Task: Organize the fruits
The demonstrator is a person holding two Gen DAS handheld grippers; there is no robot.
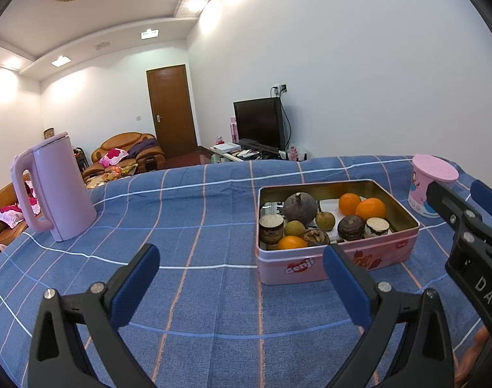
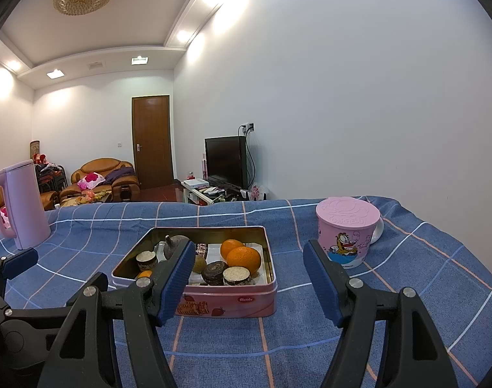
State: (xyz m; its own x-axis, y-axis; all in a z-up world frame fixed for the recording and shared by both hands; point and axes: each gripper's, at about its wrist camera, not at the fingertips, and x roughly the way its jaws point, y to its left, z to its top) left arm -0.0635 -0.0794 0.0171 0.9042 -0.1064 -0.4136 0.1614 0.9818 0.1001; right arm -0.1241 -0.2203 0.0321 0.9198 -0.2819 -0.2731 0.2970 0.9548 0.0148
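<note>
**A:** What sits closest to you?

**B:** My own two tools. The left gripper (image 1: 241, 283) hangs over bare blue checked cloth (image 1: 197, 291), its jaws spread wide with nothing between them. The right gripper (image 2: 249, 278) is just as wide and just as empty. It shows in the left view too, off to the right.

**A:** And the fruit?

**B:** All in the pink tin (image 1: 338, 260), which stands toward the far right part of the cloth. I count three oranges (image 1: 370, 208), a dark round fruit with a stem (image 1: 300, 208), two small brownish-green ones (image 1: 295, 228), and among them some round cakes (image 1: 377, 226). The lidded pink cup (image 2: 346, 232) stands near the far right corner, the pink kettle (image 1: 55, 190) toward the far left edge.

**A:** So is the sorting finished or pending?

**B:** I can't say. Fruit gathered in a tin fits a job done, and fruit jumbled with cakes fits one still waiting.

**A:** If you do reach in?

**B:** I'd judge it best to come from above, clear of the tin's wall, close on a fruit's widest part and squeeze gently; round skins roll, and the neighbours are packed tight.
</note>
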